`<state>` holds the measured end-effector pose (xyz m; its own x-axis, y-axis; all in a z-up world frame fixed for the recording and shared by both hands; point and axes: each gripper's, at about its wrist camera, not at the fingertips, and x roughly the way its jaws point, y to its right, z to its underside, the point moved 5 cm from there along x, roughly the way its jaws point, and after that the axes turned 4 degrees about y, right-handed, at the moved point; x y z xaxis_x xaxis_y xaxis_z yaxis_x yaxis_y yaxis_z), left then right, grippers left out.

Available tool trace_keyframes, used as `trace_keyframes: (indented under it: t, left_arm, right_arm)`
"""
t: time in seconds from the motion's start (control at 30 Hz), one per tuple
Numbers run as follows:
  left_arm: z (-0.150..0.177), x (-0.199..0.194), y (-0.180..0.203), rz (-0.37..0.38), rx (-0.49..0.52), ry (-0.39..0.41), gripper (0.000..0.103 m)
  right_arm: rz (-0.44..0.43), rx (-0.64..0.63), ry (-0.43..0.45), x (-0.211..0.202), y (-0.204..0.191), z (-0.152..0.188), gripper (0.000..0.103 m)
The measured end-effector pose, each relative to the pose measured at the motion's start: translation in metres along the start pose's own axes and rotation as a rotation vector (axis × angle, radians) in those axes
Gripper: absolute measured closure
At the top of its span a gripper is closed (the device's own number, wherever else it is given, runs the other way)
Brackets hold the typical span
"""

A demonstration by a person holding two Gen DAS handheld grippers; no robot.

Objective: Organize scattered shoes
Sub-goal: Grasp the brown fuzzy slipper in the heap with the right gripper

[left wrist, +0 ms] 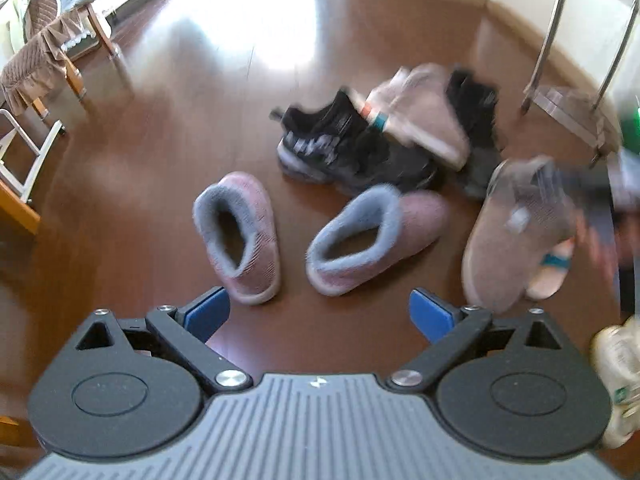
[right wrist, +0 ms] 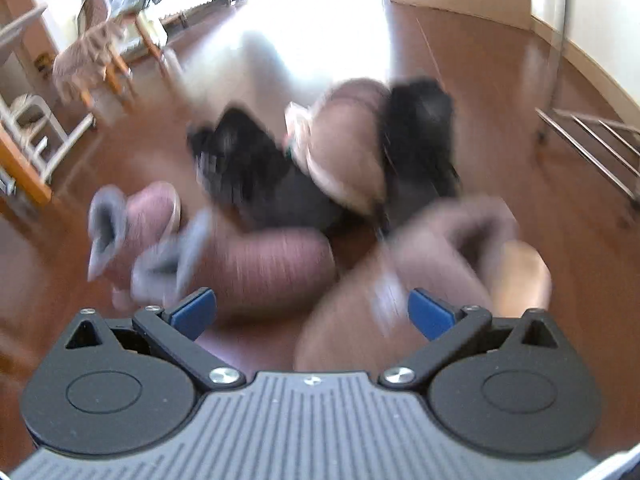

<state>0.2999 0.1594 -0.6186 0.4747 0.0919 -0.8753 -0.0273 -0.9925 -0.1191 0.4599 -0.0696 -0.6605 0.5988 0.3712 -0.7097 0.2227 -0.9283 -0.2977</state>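
Shoes lie scattered on a brown wood floor. In the left wrist view, two pink slippers with grey fleece cuffs [left wrist: 240, 236] [left wrist: 372, 236] sit just ahead of my open, empty left gripper [left wrist: 318, 314]. Behind them lies a black sneaker [left wrist: 344, 148] with a beige shoe [left wrist: 420, 116] on top. Another beige shoe [left wrist: 516, 228] lies at right. The right wrist view is blurred: my open, empty right gripper [right wrist: 312, 312] is above the pink slippers [right wrist: 256, 264] and a beige shoe [right wrist: 460, 248], with black sneakers [right wrist: 256, 176] behind.
A metal rack [left wrist: 576, 108] stands at the right, also in the right wrist view [right wrist: 592, 148]. A chair draped with brown cloth [left wrist: 44, 52] and white frame [left wrist: 28, 156] stand at the left. A white sneaker [left wrist: 620, 376] lies at the right edge.
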Motion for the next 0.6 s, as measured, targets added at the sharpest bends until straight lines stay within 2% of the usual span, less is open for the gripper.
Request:
trace_keyframes:
  t: [0.07,0.2,0.33,0.43,0.5,0.53,0.57,0.6]
  left_arm:
    - [0.0,0.009,-0.008,0.01,-0.004,-0.015,0.005]
    - [0.002,0.028,-0.043,0.054,-0.102,-0.058,0.005]
    - [0.006,0.041,-0.074,0.055,-0.185,-0.095,0.005]
    - [0.007,0.047,-0.089,0.054,-0.217,-0.104,0.005]
    - [0.007,0.049,-0.093,0.042,-0.207,-0.102,0.005]
    - [0.007,0.05,-0.093,0.042,-0.204,-0.102,0.005]
    - [0.006,0.051,-0.093,0.043,-0.202,-0.101,0.005]
    - [0.006,0.05,-0.093,0.046,-0.202,-0.099,0.005]
  right_arm:
    - [0.011,0.049,0.03,0.041,-0.003,-0.04,0.001]
    - [0.08,0.158,0.035,0.115,0.007,-0.094,0.001]
    - [0.161,0.218,-0.018,0.175,0.026,-0.104,0.001]
    - [0.2,0.22,-0.098,0.209,0.038,-0.088,0.0]
    - [0.237,0.193,-0.098,0.218,0.04,-0.078,0.001]
    - [0.254,0.163,-0.085,0.22,0.038,-0.075,0.012]
    - [0.266,0.106,-0.07,0.223,0.031,-0.071,0.031]
    - [0.251,0.115,-0.06,0.222,0.029,-0.069,0.037]
